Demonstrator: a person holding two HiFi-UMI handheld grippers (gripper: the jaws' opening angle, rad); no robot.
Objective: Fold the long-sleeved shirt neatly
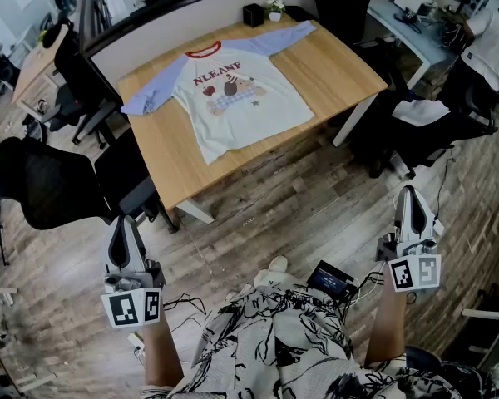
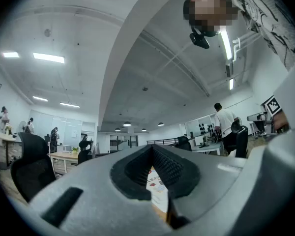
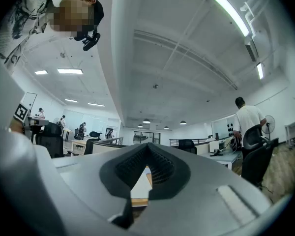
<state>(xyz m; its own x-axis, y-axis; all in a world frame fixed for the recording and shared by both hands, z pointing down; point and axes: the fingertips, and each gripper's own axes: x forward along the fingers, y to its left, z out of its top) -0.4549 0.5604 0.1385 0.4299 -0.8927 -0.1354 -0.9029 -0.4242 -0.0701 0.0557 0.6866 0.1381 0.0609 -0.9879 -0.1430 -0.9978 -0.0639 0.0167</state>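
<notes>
A long-sleeved shirt (image 1: pixel 233 94) lies spread flat on a wooden table (image 1: pixel 341 65), face up, with a white body, lilac sleeves, a red collar and a printed picture. Both sleeves stretch out sideways. My left gripper (image 1: pixel 121 238) is held low over the floor at the lower left, far from the table, jaws shut and empty. My right gripper (image 1: pixel 408 199) hangs at the lower right, also well short of the table, shut on nothing. Between the shut jaws of the left gripper (image 2: pixel 152 151) a sliver of the shirt's print (image 2: pixel 156 183) shows. The right gripper (image 3: pixel 147 151) points toward the table (image 3: pixel 137 193).
A small black box (image 1: pixel 253 14) and a little potted plant (image 1: pixel 274 9) stand at the table's far edge. Black office chairs (image 1: pixel 41 181) stand left of the table, another chair (image 1: pixel 424 110) to the right. Cables and a dark device (image 1: pixel 333 279) lie on the wooden floor by my feet.
</notes>
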